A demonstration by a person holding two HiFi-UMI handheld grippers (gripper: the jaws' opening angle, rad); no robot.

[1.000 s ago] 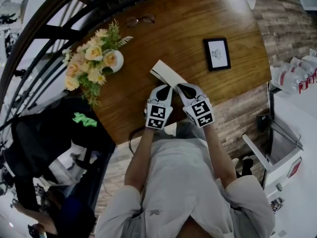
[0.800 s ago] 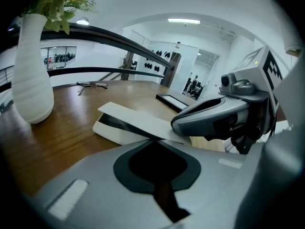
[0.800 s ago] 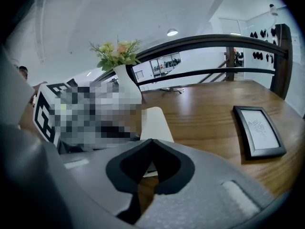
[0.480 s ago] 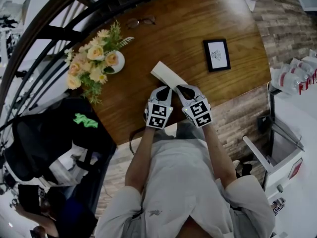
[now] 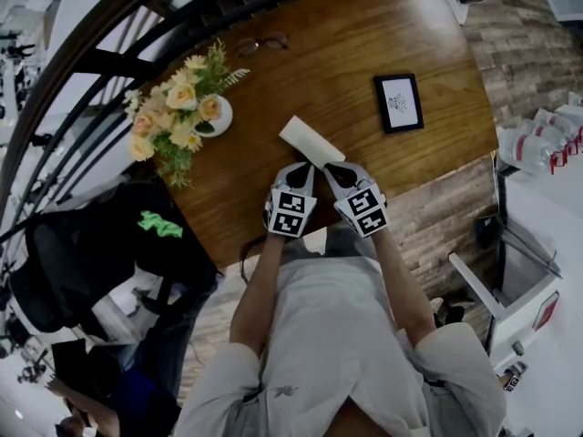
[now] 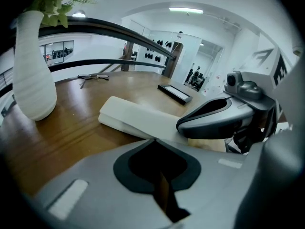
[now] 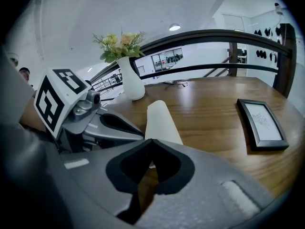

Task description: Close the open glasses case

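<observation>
Moved: lid of the glasses case [image 5: 310, 141] sits lower than a second ago, now flat on its base with only a thin seam showing.
Case position: on the wooden table [image 5: 364, 35], between the white vase [image 5: 217, 115] of flowers and the black picture frame [image 5: 398, 101], just ahead of both gripper tips.
Left gripper [image 6: 154, 141]: jaws together, nothing between them.
Right gripper [image 7: 151, 141]: jaws together, nothing held.
Hidden: the case's near end is covered by the grippers; I cannot tell whether they touch it.
Hard to see: spectacles [image 5: 260, 42] near the far edge, small.
Writing: print in the frame too small to read.
</observation>
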